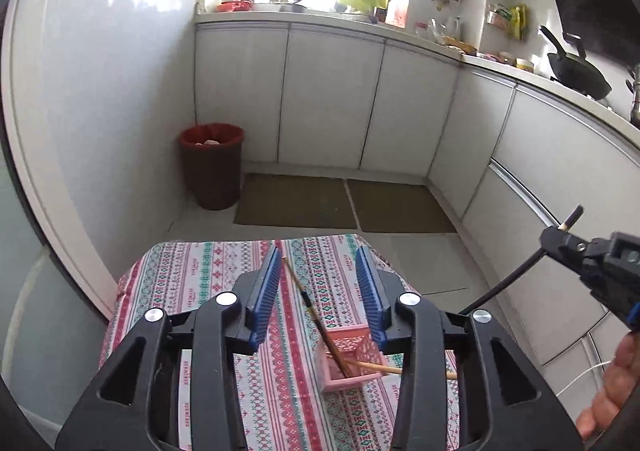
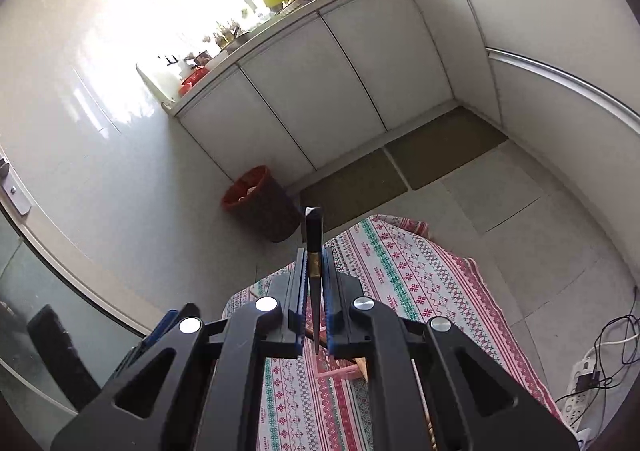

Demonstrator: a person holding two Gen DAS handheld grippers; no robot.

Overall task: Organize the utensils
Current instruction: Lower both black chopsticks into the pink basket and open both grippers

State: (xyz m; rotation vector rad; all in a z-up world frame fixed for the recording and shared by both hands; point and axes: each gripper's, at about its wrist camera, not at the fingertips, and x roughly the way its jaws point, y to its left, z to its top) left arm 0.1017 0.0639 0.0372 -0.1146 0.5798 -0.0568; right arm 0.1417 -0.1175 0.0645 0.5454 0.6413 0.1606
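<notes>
Gripping a black chopstick near its thick end, the right gripper holds it above the pink basket. Left gripper hovers spread wide, empty. Thin, stiff, probably slippery; pinch mid-shaft.

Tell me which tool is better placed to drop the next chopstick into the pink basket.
Probably the right tool: it is shut on a black chopstick. The left tool hangs open and empty above the pink basket, which already holds chopsticks.
</notes>
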